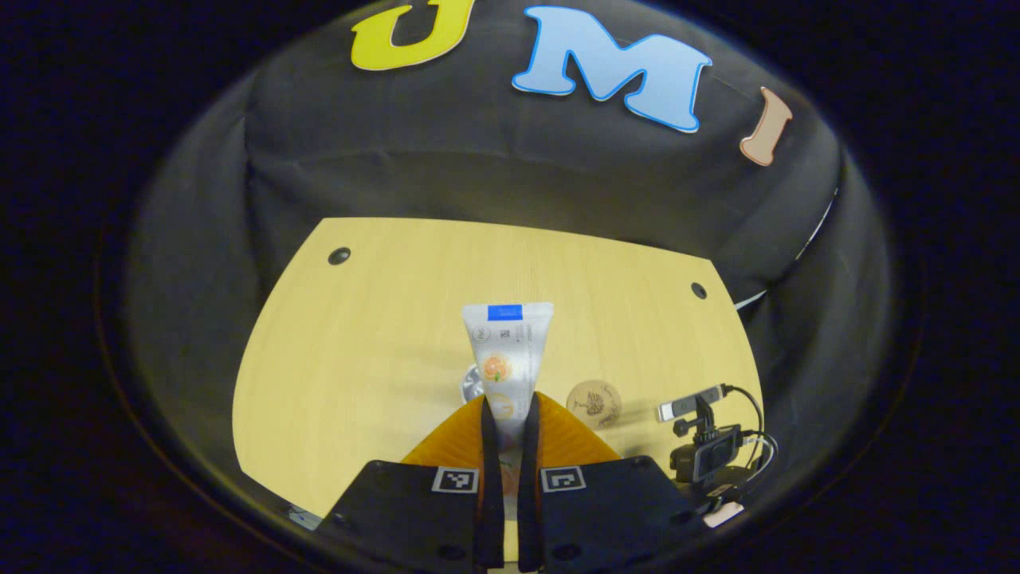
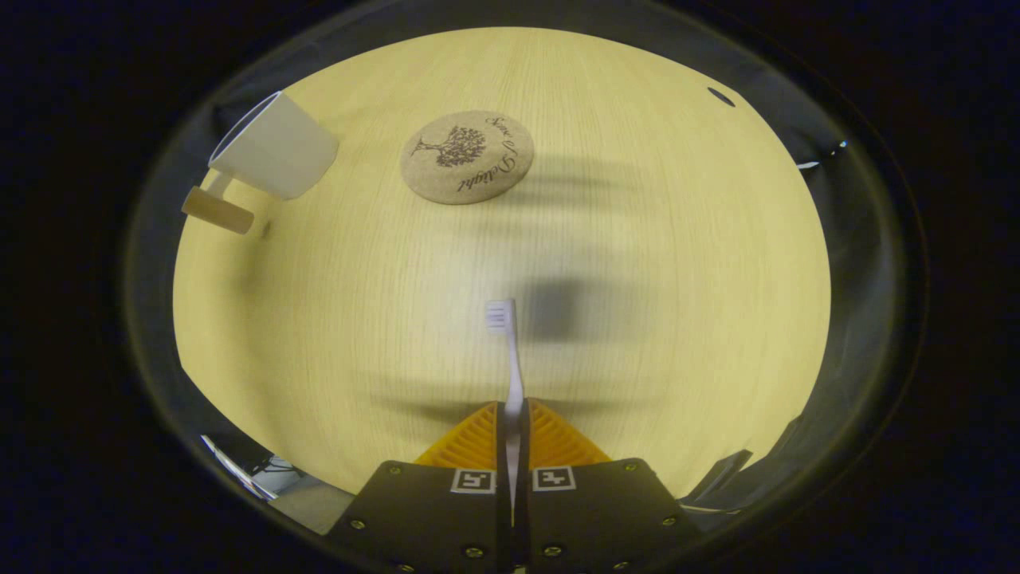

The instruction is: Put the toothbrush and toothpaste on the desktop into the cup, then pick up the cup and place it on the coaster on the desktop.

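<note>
A white toothpaste tube (image 1: 507, 359) with a blue stripe at its flat end sticks out from my left gripper (image 1: 510, 405), which is shut on its lower part above the wooden desktop (image 1: 358, 359). Just left of the tube peeks a pale round edge (image 1: 472, 384), likely the cup. The cork coaster (image 1: 594, 402) lies to the right. In the right gripper view, my right gripper (image 2: 514, 408) is shut on the handle of a white toothbrush (image 2: 510, 351), bristle head pointing away. The white cup (image 2: 275, 155) with a wooden handle stands far left, with the coaster (image 2: 467, 156) to its right.
The other gripper (image 1: 705, 448), with its camera and cables, hovers near the desktop's right edge in the left gripper view. Two dark holes (image 1: 339, 256) (image 1: 699, 290) mark the far corners. Black cloth walls surround the desktop (image 2: 677, 239).
</note>
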`<state>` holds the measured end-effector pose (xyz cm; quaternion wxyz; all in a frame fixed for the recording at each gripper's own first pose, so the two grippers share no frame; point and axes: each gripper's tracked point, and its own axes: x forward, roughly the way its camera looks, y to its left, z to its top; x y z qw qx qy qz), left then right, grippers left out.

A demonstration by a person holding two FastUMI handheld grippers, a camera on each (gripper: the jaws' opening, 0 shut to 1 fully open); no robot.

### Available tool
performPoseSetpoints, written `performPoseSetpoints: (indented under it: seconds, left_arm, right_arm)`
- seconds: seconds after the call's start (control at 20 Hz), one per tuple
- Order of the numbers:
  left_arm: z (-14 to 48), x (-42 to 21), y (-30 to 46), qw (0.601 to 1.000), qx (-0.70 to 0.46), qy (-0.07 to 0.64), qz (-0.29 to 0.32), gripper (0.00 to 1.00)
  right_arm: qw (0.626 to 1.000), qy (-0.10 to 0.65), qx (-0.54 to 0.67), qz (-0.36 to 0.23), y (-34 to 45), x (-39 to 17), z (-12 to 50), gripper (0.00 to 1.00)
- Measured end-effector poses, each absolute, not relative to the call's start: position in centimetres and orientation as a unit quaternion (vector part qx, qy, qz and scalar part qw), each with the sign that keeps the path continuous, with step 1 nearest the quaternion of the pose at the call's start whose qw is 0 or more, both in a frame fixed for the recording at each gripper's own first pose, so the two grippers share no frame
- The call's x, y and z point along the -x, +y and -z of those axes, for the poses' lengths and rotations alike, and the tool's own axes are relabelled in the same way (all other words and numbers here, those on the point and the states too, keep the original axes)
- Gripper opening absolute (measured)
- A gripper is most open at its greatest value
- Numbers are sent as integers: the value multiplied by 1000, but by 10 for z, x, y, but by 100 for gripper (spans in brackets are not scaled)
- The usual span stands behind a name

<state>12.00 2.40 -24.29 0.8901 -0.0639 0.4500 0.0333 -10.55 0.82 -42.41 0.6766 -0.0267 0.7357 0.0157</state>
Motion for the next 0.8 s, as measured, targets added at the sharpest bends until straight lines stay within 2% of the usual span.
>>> performPoseSetpoints:
  seconds: [0.5, 0.8]
  left_arm:
    - [264, -205, 39, 928, 21, 370, -33, 14]
    - [295, -222, 33, 943, 4, 331, -22, 14]
  right_arm:
    - [675, 737, 29, -20, 8, 106, 424, 3]
    - [671, 741, 27, -25, 8, 106, 425, 3]
